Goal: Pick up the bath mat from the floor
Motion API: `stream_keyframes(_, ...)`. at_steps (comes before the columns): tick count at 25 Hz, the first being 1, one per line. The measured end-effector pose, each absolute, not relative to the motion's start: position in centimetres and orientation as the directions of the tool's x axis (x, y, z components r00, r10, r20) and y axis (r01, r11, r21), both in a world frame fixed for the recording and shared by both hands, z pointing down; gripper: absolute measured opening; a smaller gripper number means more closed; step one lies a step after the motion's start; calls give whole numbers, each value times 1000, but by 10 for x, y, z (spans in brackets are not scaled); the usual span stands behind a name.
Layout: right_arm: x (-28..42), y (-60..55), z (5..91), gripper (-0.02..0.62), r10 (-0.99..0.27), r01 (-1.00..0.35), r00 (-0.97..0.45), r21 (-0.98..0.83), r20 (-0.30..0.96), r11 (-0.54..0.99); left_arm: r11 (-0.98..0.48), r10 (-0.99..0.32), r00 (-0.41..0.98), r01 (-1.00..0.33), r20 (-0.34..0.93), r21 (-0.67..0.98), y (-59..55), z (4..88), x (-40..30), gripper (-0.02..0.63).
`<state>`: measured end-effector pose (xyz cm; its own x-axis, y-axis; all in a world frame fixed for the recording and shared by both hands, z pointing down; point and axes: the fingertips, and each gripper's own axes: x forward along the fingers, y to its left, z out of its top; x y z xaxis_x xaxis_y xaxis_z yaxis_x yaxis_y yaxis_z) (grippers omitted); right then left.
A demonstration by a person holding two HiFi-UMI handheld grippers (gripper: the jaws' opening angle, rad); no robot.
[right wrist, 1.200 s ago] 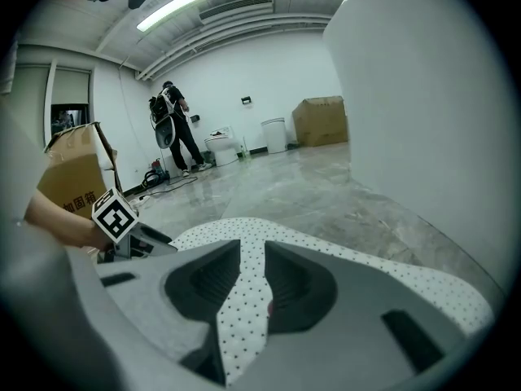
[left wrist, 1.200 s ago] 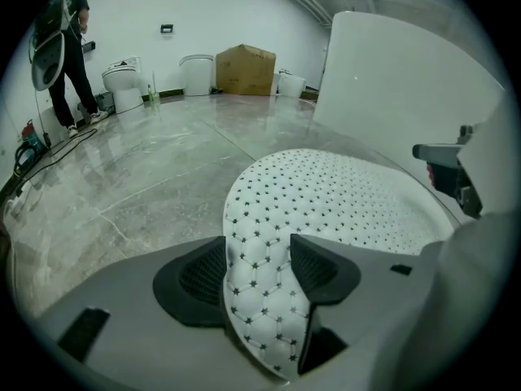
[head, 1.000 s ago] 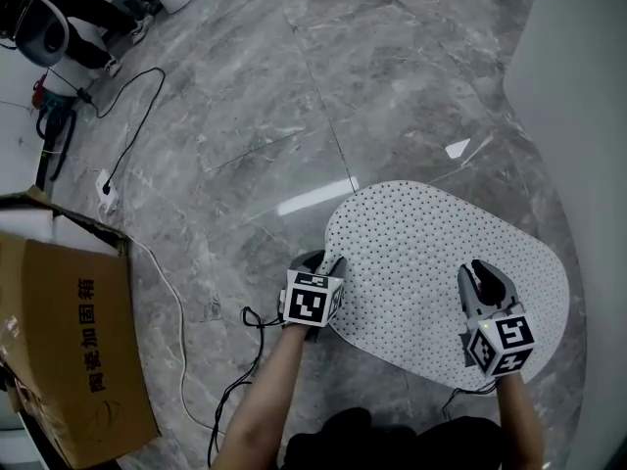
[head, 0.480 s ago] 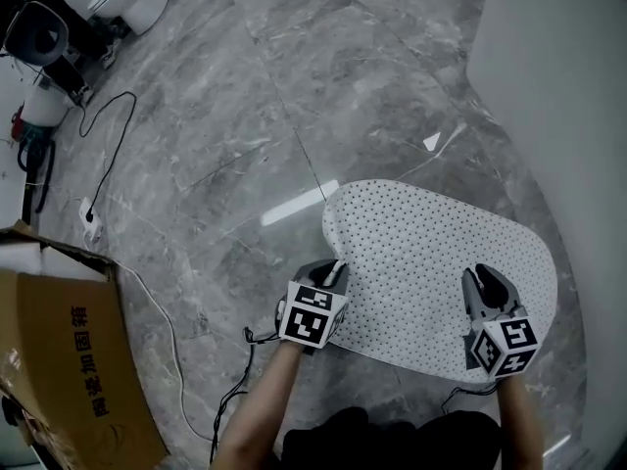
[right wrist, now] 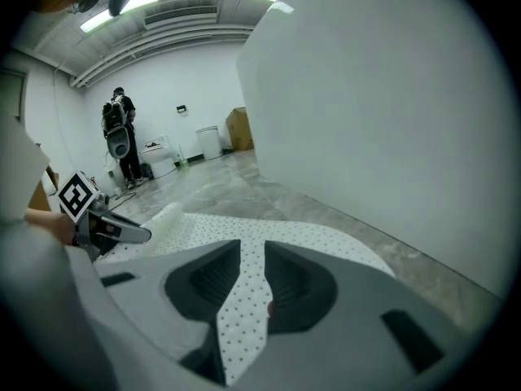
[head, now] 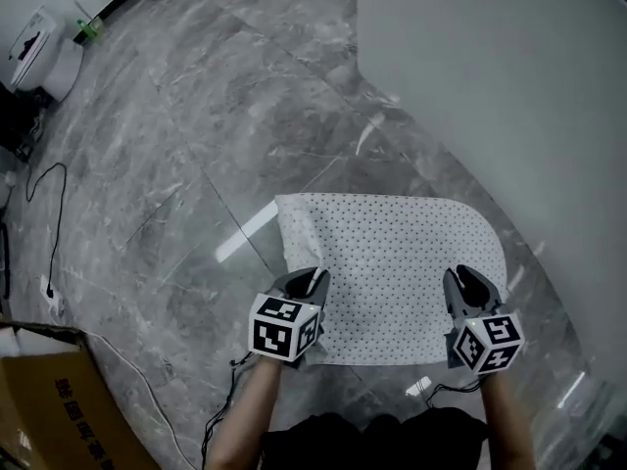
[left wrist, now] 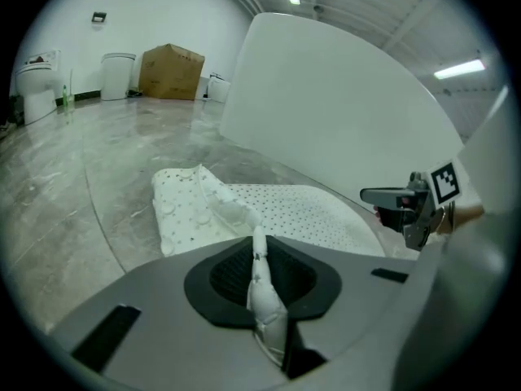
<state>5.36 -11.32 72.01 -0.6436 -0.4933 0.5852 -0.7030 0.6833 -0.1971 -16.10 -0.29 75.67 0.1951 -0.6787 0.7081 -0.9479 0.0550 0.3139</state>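
Observation:
A white perforated bath mat (head: 392,262) lies on the grey marble floor in front of me. At the mat's near left corner, my left gripper (head: 306,290) has its jaws closing, and they pinch a folded edge of the mat. In the left gripper view the mat (left wrist: 285,206) rises in a crumpled ridge into that left gripper (left wrist: 259,269). My right gripper (head: 460,290) holds the near right edge. In the right gripper view a strip of the mat (right wrist: 269,235) runs through the narrow gap of the right gripper (right wrist: 252,279), which is shut on it.
A large white curved wall (head: 509,86) stands just beyond the mat on the right. A cardboard box (head: 44,409) sits at the near left, with a black cable (head: 44,213) trailing over the floor. A person (right wrist: 122,145) stands far off by the back wall.
The left gripper's jaws have closed on the mat's left edge, which now stands up in a fold. The right gripper keeps its hold. The head view has swung toward the white wall.

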Motion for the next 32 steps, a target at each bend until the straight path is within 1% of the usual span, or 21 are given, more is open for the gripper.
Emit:
stream_keyframes(7, 156, -119, 734, 94, -615, -860, -475, -183, 629, 477, -55, -640, 317, -928, 700, 369, -33, 758, -101, 41)
stream_keyframes(13, 218, -117, 759, 95, -609, -908, -354, -107, 709, 404, -144, -601, 419, -894, 681, 423, -60, 759, -52, 43)
stream_keyframes(15, 232, -121, 766, 114, -607, -920, -314, -77, 730, 384, -172, -584, 444, -886, 680, 431, -66, 761, -38, 43)
stream_keyframes(18, 242, -127, 780, 153, -580, -926, -281, -58, 764, 373, -199, -565, 463, -879, 682, 433, -72, 764, -23, 43)
stream_keyframes(26, 244, -128, 811, 273, -482, -901, -278, -51, 831, 431, -221, -553, 470, -879, 688, 423, -76, 768, -15, 43)
stream_keyframes(32, 241, -127, 825, 295, -418, -886, -273, -57, 867, 461, -211, -557, 465, -881, 688, 424, -74, 770, -19, 44)
